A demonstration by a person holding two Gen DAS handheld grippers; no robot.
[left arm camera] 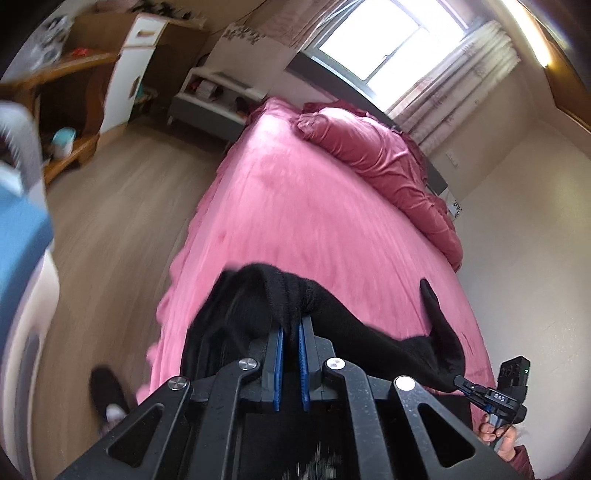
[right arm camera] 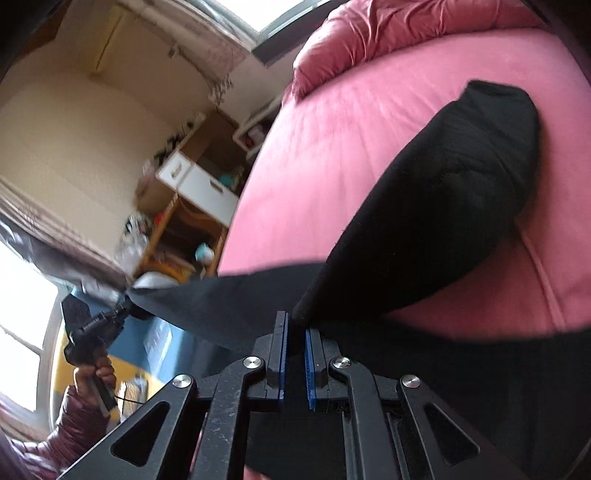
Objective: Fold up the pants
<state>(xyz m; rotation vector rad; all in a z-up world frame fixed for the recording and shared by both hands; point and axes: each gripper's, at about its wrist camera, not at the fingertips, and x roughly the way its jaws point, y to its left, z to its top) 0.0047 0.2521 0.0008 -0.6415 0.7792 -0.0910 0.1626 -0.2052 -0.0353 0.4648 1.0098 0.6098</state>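
the black pants were held up over the near end of the pink bed, stretched as a taut band between the two tools, so that the long axis of the held edge ran across the foot of the bed from one tool to the other. in the left wrist view, the left tool was seen clenched on a bunched fold of the fabric, its blue pads nearly together with cloth pinched at the tips. from there the fabric ran down and to the right to the right tool, which was closed on the far corner of the cloth and was gripped by a hand. a loose point of fabric stood up just above that corner.

in the right wrist view, the left tool was seen at the left, gripping the end of the band, with a hand and a dark red sleeve below it. the right tool was clenched on the fabric at centre. further right, a pant leg was laid on the bed, pointing away toward the rumpled duvet.
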